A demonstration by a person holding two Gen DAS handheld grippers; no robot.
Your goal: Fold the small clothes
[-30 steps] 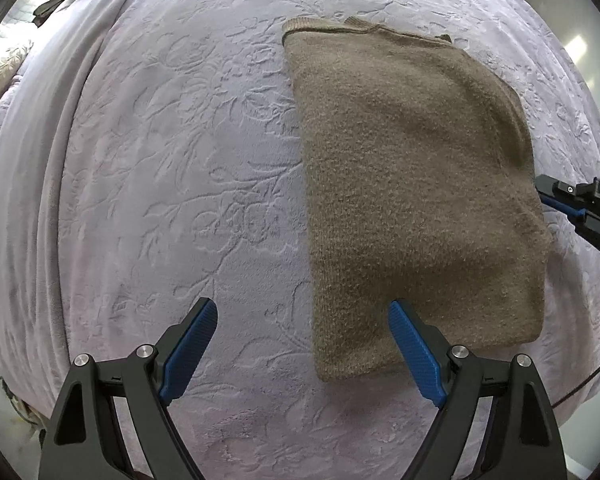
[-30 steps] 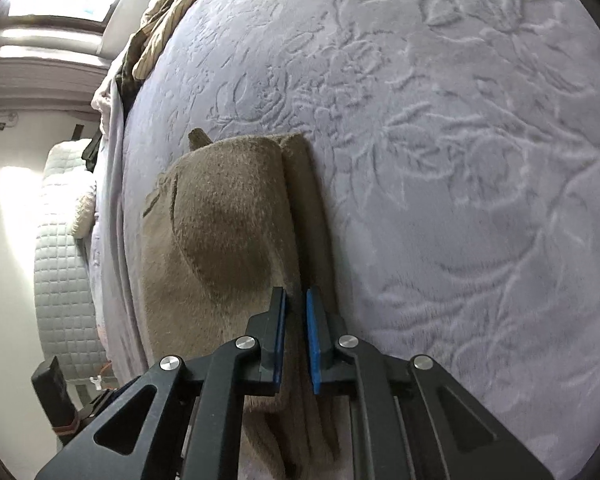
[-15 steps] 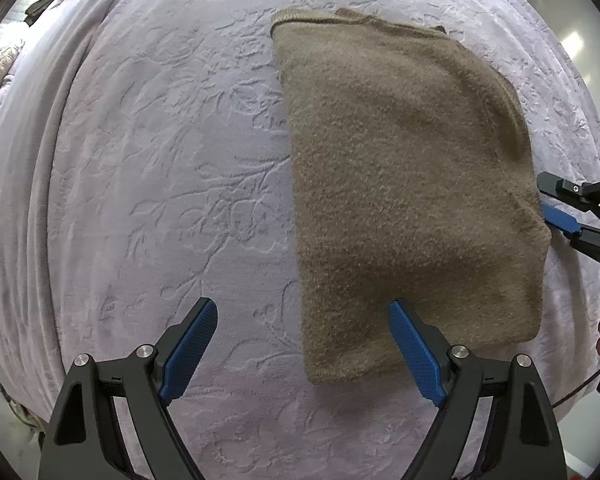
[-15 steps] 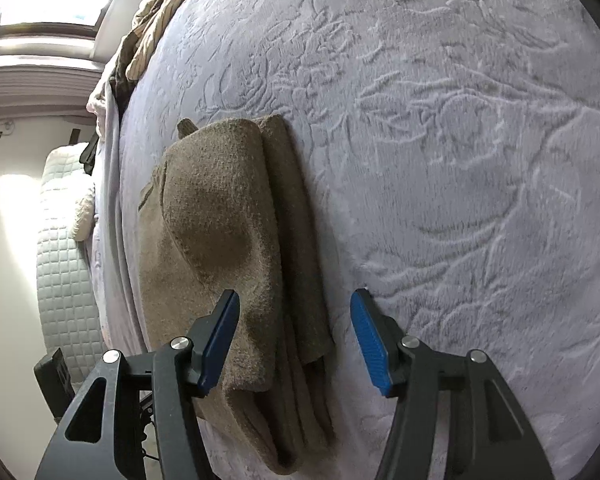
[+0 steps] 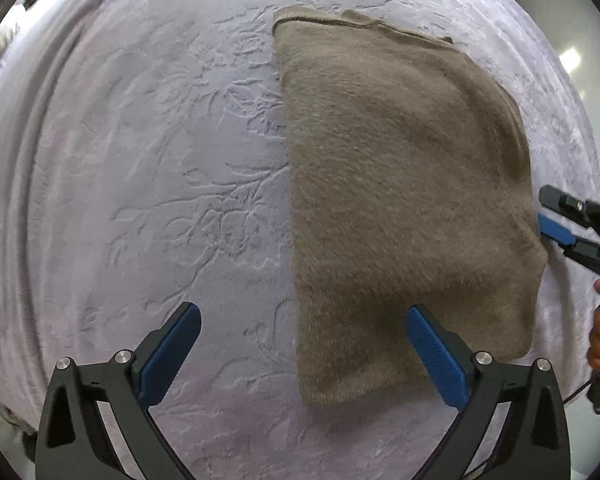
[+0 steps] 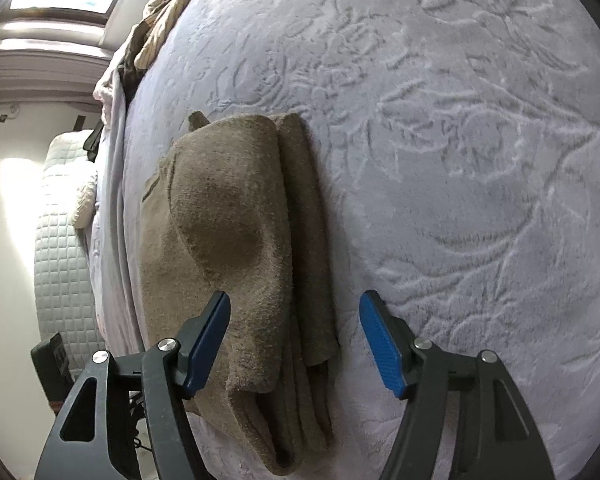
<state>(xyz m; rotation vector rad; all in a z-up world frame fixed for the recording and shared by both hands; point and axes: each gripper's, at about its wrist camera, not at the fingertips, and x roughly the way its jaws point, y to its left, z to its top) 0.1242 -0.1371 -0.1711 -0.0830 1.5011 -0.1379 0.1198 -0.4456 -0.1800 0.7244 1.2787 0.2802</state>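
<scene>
On the embossed bedspread (image 5: pixel 172 184) lies a folded brown sweater (image 5: pixel 400 200), unlabelled.

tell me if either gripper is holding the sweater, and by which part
Nothing is held. The left gripper and right gripper are both open over the folded sweater.

So the right gripper (image 6: pixel 295 338) was clamped on the edge of the folded sweater (image 6: pixel 236 232) a second ago, blue pads almost touching. Now it's let go: jaws spread wide, straddling the layered edge, and wider than half a second back. It's also backed off a little. From the left wrist view, the sweater (image 5: pixel 404 208) looks slightly bigger, so that camera has come a bit closer.
</scene>
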